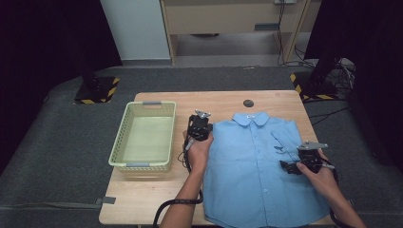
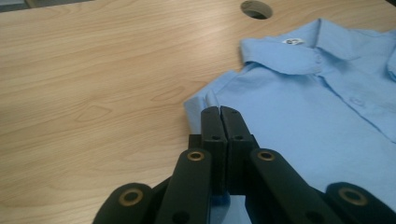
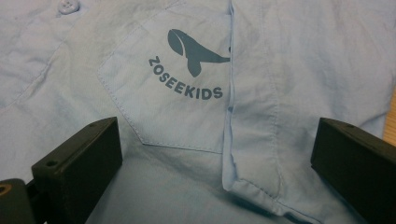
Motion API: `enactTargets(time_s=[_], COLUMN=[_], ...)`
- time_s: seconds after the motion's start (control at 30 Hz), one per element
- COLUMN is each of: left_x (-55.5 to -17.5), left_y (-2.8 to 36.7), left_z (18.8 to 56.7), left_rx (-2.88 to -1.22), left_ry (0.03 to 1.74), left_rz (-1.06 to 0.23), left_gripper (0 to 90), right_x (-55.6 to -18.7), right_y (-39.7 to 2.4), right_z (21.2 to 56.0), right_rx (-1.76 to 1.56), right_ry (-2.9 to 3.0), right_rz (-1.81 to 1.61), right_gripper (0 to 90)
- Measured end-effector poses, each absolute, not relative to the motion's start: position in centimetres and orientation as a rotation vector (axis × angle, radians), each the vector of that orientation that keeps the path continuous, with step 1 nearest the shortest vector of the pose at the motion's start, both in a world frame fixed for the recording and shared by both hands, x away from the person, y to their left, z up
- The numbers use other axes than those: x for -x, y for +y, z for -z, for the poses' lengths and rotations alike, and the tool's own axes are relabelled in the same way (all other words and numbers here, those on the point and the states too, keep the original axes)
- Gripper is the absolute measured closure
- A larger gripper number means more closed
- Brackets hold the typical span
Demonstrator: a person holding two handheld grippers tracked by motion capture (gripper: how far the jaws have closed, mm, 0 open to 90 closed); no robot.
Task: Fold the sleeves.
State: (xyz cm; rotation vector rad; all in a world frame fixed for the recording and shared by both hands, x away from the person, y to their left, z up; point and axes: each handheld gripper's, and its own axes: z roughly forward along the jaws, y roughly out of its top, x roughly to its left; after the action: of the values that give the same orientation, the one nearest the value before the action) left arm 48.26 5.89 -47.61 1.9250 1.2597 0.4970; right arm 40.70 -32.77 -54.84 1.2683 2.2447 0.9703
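Observation:
A light blue child's shirt (image 1: 252, 161) lies flat on the wooden table (image 1: 157, 199), collar toward the far edge. My left gripper (image 1: 207, 131) sits at the shirt's left shoulder. In the left gripper view its jaws (image 2: 219, 112) are pressed together on the folded sleeve edge (image 2: 198, 105) of the shirt (image 2: 299, 107). My right gripper (image 1: 286, 166) hovers over the shirt's right side. In the right gripper view it (image 3: 217, 172) stands wide open over the chest pocket (image 3: 173, 93) with a whale print; a folded sleeve hem (image 3: 254, 154) lies between the jaws, untouched.
A pale green plastic basket (image 1: 119, 142) stands on the table's left part, beside my left hand. A round cable hole (image 1: 248, 103) sits near the far edge above the collar. Stand bases with yellow-black tape rest on the floor beyond the table.

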Motion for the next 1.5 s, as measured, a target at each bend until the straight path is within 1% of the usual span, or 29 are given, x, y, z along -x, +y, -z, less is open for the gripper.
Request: enactTargets(time_s=[0.23, 0.53, 0.63, 0.73, 0.83, 1.03, 1.23, 1.33, 1.43, 1.5], left_x=[-48.7, -49.1, -49.0, -48.9, -48.7, -47.9, -46.4, -45.8, -45.7, -45.6], left_y=[3.6, 1.2, 0.6, 0.2, -0.1, -0.2, -0.5, -0.3, 0.2, 0.7], left_z=[48.1, 49.6, 50.0, 50.2, 50.3, 49.5, 48.3, 48.1, 48.1, 48.1], left_rx=[-1.940, -2.010, -2.041, -2.049, -2.053, -2.031, -2.007, -2.020, -2.012, -2.021], left_ry=[1.245, 1.249, 1.238, 1.239, 1.240, 1.214, 1.184, 1.177, 1.194, 1.209], left_rz=[-0.419, -0.373, -0.388, -0.378, -0.372, -0.367, -0.370, -0.380, -0.366, -0.362], left_gripper=[89.9, 89.6, 89.2, 86.4, 78.1, 66.6, 51.1, 41.2, 31.8, 27.5], right_x=[-40.7, -40.7, -40.7, -40.7, -40.7, -40.7, -40.7, -40.7, -40.9, -41.0], right_y=[-32.8, -32.8, -32.8, -32.8, -32.8, -32.8, -32.8, -32.7, -32.9, -33.1], right_z=[54.8, 54.8, 54.8, 54.8, 54.8, 54.8, 54.8, 54.8, 54.6, 54.2], right_rx=[-1.267, -1.266, -1.267, -1.267, -1.266, -1.265, -1.266, -1.269, -1.288, -1.307], right_ry=[2.246, 2.246, 2.246, 2.246, 2.246, 2.247, 2.249, 2.250, 2.264, 2.280], right_rz=[-0.970, -0.971, -0.971, -0.971, -0.971, -0.972, -0.972, -0.973, -0.972, -0.997], right_gripper=[2.1, 2.1, 2.1, 2.1, 2.1, 2.1, 1.6, 1.2, 3.2, 5.5])
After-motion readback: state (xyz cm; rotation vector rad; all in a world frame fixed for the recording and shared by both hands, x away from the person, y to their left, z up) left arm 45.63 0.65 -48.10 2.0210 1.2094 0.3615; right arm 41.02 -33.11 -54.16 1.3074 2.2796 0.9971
